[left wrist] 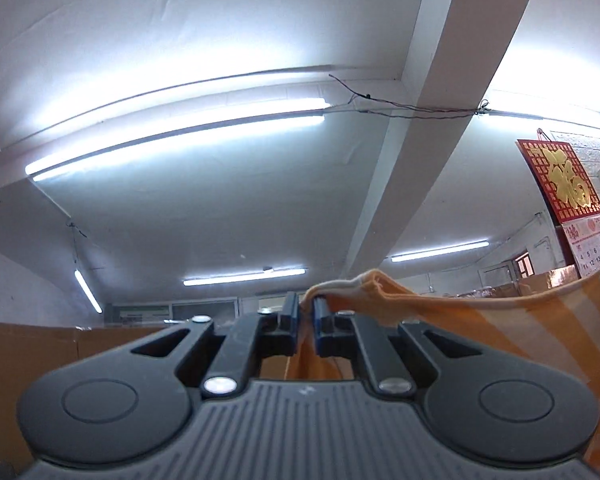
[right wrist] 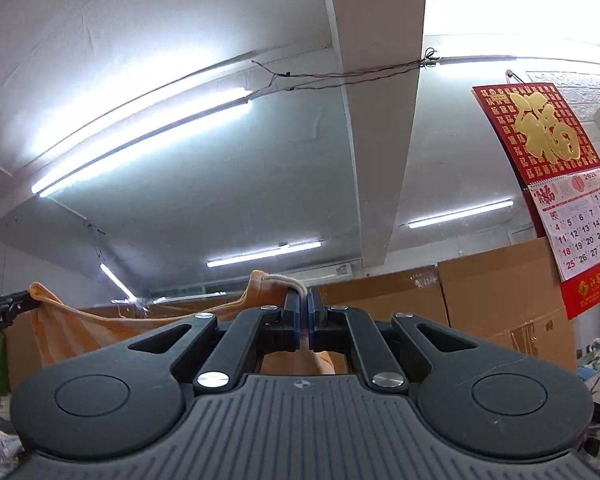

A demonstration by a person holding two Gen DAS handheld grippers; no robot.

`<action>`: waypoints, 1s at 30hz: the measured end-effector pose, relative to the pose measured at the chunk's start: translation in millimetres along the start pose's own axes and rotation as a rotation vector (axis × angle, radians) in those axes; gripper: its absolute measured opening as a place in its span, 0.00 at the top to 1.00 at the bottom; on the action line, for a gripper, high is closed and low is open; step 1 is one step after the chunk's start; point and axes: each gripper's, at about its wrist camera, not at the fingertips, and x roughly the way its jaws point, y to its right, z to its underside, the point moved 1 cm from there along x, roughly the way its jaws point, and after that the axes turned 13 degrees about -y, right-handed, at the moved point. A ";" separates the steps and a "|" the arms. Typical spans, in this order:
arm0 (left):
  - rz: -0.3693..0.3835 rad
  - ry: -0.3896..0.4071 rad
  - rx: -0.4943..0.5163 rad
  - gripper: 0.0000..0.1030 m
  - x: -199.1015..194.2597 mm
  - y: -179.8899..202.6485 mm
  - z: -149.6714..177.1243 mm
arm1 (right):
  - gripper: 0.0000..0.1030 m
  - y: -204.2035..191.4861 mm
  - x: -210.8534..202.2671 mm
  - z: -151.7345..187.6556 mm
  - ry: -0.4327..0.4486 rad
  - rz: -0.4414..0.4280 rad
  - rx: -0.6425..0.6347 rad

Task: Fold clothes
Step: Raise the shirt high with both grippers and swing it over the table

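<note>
**Orange garment held aloft by both corners**

The left gripper (left wrist: 307, 312) is clenched on one corner of the orange striped cloth garment with a pale hem (left wrist: 480, 320), and the right gripper (right wrist: 303, 308) is pinched tight on another corner of the same garment. Both point upward toward the white ceiling with tube lights (left wrist: 180, 136), so the garment hangs in the air between them, its top edge sagging in a shallow curve from one grip to the other. In the right wrist view the left gripper shows at the far left edge, fabric bunched at its tip.

To do this step well, I judge the hands should draw apart until the top edge runs straight, keeping both corners level so the cloth hangs square. Neither grip should slacken, since only a small bite of hem is caught. The table is out of view.
</note>
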 end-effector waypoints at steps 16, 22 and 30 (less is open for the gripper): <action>-0.095 -0.295 -0.008 0.94 113.2 23.8 84.1 | 0.97 -2.8 52.4 36.9 -0.089 0.049 -0.052; -0.146 -0.472 0.045 0.93 201.7 50.2 166.6 | 0.97 15.4 134.2 99.7 -0.237 0.130 -0.077; -0.143 -0.758 0.101 0.91 308.8 94.6 315.1 | 0.97 58.6 253.3 234.2 -0.521 0.275 -0.068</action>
